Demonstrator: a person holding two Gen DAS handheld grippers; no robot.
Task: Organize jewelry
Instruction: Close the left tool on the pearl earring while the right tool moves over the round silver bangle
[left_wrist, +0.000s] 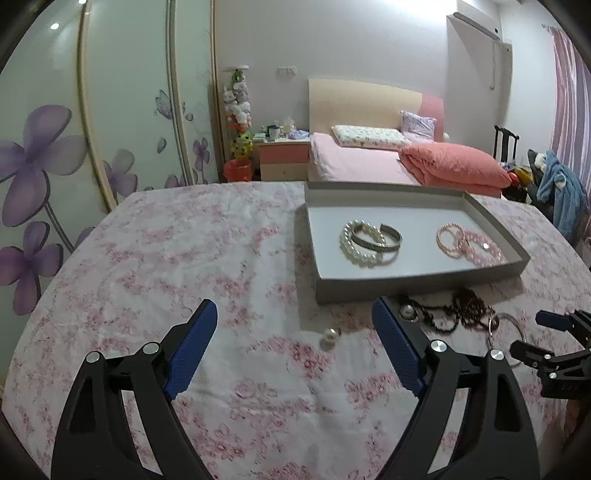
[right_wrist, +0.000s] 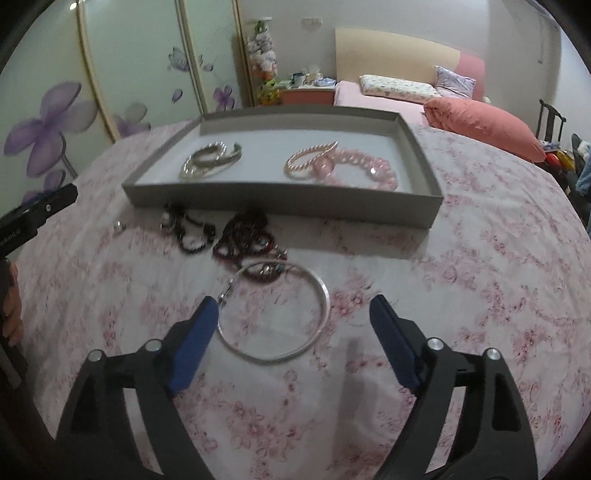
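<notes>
Partly done: the grey tray (right_wrist: 284, 201) holds a white pearl bracelet (left_wrist: 360, 245), a metal cuff (left_wrist: 376, 240) and pink bead strands (right_wrist: 343, 168). Left on the cloth near it: dark bead strands (right_wrist: 236, 240), a silver bangle (right_wrist: 273, 310), and what looks like a pearl earring (left_wrist: 330, 338). My right gripper (right_wrist: 291, 325) hovers open over the bangle; my left gripper (left_wrist: 295, 334) is open above the earring.

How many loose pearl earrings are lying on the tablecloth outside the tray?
2: one pearl earring between the left tongs, another pearl earring by the dark beads. More may be hidden.
</notes>
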